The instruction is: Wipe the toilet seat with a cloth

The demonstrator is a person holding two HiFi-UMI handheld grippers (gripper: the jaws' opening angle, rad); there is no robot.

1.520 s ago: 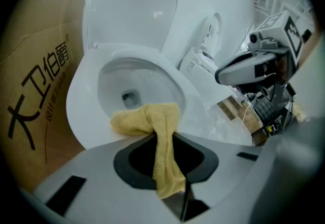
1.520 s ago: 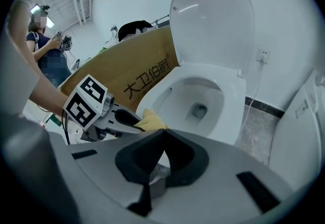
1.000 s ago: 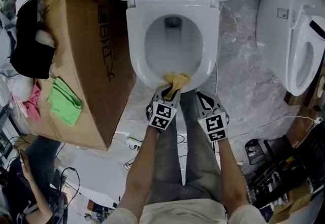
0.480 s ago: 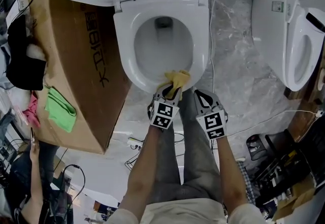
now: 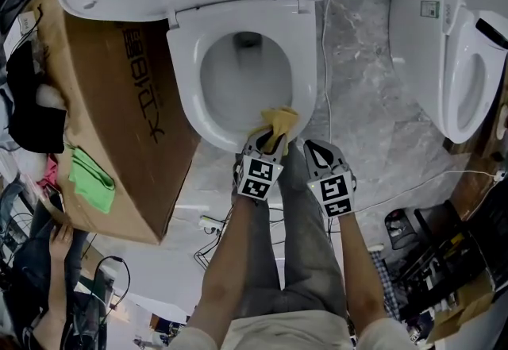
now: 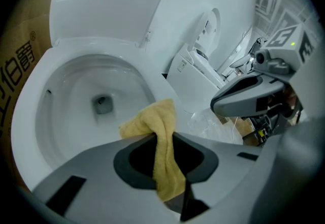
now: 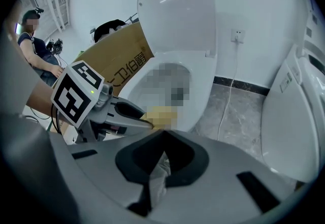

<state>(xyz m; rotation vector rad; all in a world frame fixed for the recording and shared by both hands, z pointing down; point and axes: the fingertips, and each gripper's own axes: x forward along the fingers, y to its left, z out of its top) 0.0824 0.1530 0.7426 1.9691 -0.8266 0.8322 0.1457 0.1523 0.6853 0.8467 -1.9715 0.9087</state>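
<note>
Sliding rightward since a second ago, your wipe now sits on the front-right curve of the toilet seat (image 5: 181, 94). Your left gripper's (image 5: 268, 142) fingers are clamped on the yellow cloth (image 5: 279, 120), its bunched end resting on that rim. Your right gripper (image 5: 316, 151) hangs just beside, off the seat, fingers closed on what looks like a pale scrap (image 7: 158, 177). Only a narrow fold is pinched, so dragging harder could pull the cloth free into the bowl

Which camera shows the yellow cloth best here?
Left gripper view: the yellow cloth sits at the centre, pinched in the left gripper's jaws. Head view shows only a small bunch; right gripper view, a distant scrap.
</note>
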